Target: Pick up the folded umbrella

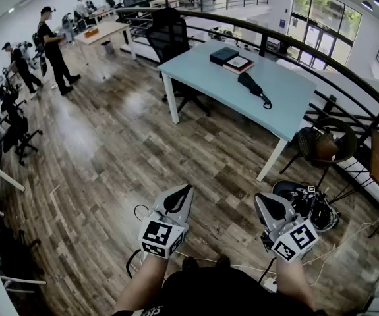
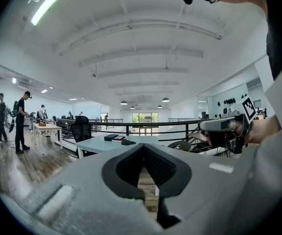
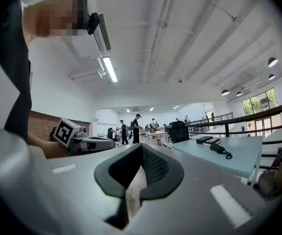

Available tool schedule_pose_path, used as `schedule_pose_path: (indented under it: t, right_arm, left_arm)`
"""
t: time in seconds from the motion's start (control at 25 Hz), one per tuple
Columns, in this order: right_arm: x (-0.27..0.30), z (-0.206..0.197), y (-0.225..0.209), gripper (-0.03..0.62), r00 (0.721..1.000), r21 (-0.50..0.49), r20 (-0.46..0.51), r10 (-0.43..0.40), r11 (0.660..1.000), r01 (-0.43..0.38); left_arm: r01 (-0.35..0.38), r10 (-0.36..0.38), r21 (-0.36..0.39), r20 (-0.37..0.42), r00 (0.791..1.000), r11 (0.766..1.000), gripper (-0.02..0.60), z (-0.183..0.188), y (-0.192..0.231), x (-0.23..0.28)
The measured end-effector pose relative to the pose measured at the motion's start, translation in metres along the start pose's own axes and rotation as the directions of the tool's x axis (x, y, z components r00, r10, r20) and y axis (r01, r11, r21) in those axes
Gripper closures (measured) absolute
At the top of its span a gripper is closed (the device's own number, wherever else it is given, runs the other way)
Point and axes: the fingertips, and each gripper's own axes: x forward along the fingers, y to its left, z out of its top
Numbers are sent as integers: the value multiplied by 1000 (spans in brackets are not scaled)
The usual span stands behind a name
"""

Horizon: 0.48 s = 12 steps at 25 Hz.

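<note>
The folded black umbrella (image 1: 254, 87) lies on the light blue table (image 1: 202, 71), far ahead of both grippers; its strap end points toward the table's near edge. It shows small in the left gripper view (image 2: 127, 142) and in the right gripper view (image 3: 218, 148). My left gripper (image 1: 187, 189) and right gripper (image 1: 260, 199) are held side by side over the wooden floor, well short of the table. Both point roughly level, jaws closed together, nothing between them (image 2: 143, 147) (image 3: 141, 147).
Books (image 1: 232, 59) lie on the table behind the umbrella. A black office chair (image 1: 169, 35) stands at its far side. A dark railing (image 1: 321, 58) curves along the right, with a round chair (image 1: 321, 147) and black gear (image 1: 311, 203) below it. People (image 1: 54, 48) stand at far left.
</note>
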Motion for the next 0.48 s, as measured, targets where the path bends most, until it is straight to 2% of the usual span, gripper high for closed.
schedule_pose_path:
  t: [0.16, 0.28, 0.48]
  right_arm:
    - [-2, -4, 0, 595, 1000, 5, -14, 3, 1000, -3]
    - [-3, -6, 1, 597, 999, -34, -34, 12, 999, -13]
    - [-7, -7, -4, 595, 998, -107, -59, 23, 994, -29]
  left_arm:
    - [12, -13, -46, -19, 1000, 999, 575, -8, -3, 1]
    - [27, -30, -92, -37, 999, 995, 575, -15, -8, 2]
    - [-3, -2, -81, -57, 998, 997, 575, -16, -9, 7]
